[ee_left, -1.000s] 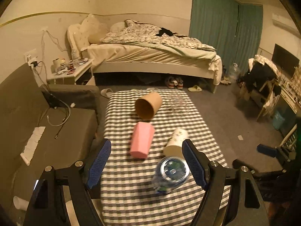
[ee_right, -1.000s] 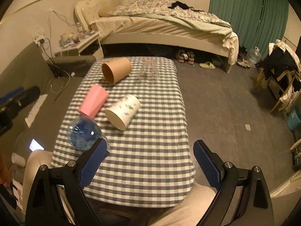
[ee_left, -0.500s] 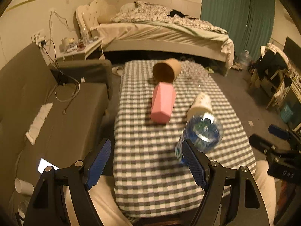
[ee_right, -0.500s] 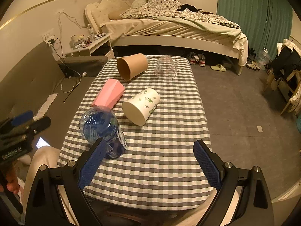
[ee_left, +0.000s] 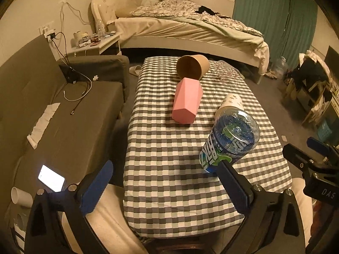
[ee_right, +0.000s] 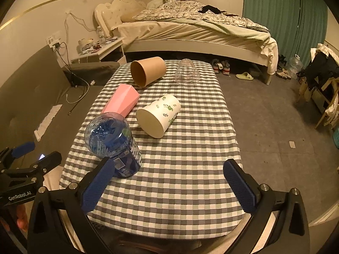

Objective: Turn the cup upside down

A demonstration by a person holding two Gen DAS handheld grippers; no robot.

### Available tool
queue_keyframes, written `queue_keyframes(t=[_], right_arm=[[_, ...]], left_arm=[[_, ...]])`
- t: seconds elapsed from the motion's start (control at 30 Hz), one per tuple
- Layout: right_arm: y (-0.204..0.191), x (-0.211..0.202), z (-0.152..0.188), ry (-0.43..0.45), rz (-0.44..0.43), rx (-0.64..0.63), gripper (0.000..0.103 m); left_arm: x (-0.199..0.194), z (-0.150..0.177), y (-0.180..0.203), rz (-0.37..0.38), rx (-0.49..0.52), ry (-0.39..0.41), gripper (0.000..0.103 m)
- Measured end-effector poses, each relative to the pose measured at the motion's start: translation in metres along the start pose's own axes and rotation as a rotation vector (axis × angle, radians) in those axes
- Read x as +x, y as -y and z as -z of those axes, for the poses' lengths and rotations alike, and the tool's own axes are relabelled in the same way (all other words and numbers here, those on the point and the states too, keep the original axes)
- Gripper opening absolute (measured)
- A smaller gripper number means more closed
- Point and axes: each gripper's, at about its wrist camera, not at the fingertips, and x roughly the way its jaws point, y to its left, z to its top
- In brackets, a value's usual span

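At the far left of the right wrist view, the left hand-held gripper (ee_right: 25, 154) shows white lettering "GenRobot.AI" on its black body; its blue-padded fingers stand apart, holding nothing. Near the desk's (ee_right: 180, 190) left edge stands a blue cup (ee_right: 114, 146), bottom up, with large white letters on its wrap that cannot be read whole. Just beyond it the pink cup (ee_right: 121, 102) lies on its side. Farther back lies the brown paper cup (ee_right: 148, 71), mouth toward the camera. In the middle, the white cup with green leaf prints (ee_right: 159, 115) lies on its side. The clear cup (ee_right: 187, 76) sits far right. The right hand-held gripper (ee_right: 169, 186) hovers over the near edge, fingers wide apart; "DAS" shows on its body in the left wrist view.
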Motion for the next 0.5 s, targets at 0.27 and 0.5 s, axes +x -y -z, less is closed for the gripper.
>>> queue_keyframes(t=[0.27, 0.5], right_arm=[[-0.0001, -0.0003, 0.0003, -0.004, 0.0, 0.0, 0.103], [-0.0016, -0.0002, 0.0006, -0.011, 0.002, 0.0, 0.103]], left_arm=[[0.0008, 0.0011, -0.0013, 0.001, -0.004, -0.009, 0.102], [0.0008, 0.0006, -0.0027, -0.003, -0.009, -0.011, 0.102]])
